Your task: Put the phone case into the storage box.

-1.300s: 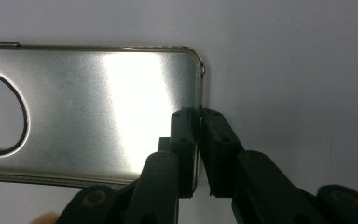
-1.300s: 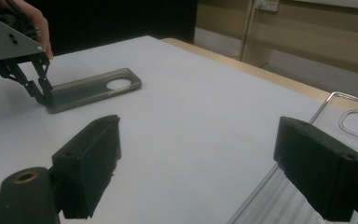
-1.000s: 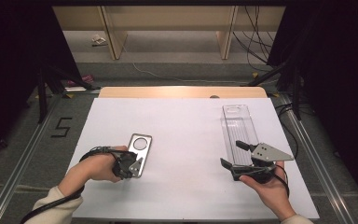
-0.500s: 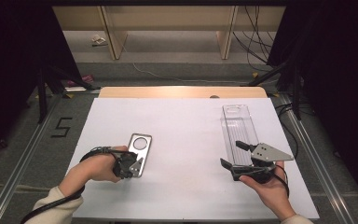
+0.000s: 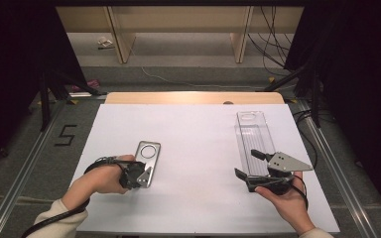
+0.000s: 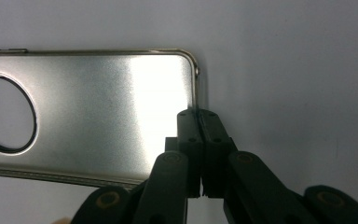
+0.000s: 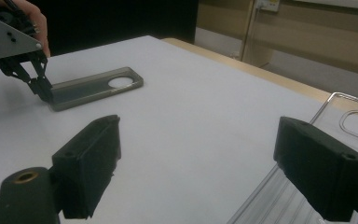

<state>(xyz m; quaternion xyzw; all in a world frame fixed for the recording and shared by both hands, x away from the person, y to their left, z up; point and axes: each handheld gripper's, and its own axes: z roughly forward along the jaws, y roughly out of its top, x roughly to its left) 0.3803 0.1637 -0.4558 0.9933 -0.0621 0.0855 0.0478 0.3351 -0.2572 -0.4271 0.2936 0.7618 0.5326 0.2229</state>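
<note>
Left gripper view: left gripper (image 6: 198,116) has just clenched on the silver phone case's (image 6: 102,112) thin rim, table's (image 5: 198,139) eight o'clock; light, stiff, slippery. Right gripper (image 7: 205,163) gapes, holding nothing.

1. The white desk (image 5: 198,144) lies under both the left claw (image 5: 146,174) and the right claw (image 5: 248,163). Its pale wooden edge (image 5: 193,97) runs along the far side, well beyond both.
2. A black "5" (image 5: 65,135) is marked on the floor, off the desk, to the left of the left claw.
3. A metal rail (image 5: 25,168) runs along the floor outside the left claw, and another rail (image 5: 338,163) runs outside the right claw.
4. Dark cables (image 5: 273,44) trail over the floor far beyond the right claw.
5. Two wooden legs (image 5: 119,34) (image 5: 240,34) stand at the back, far beyond both claws.
6. A small pale object (image 5: 104,43), too small to identify, lies on the floor far beyond the left claw.
</note>
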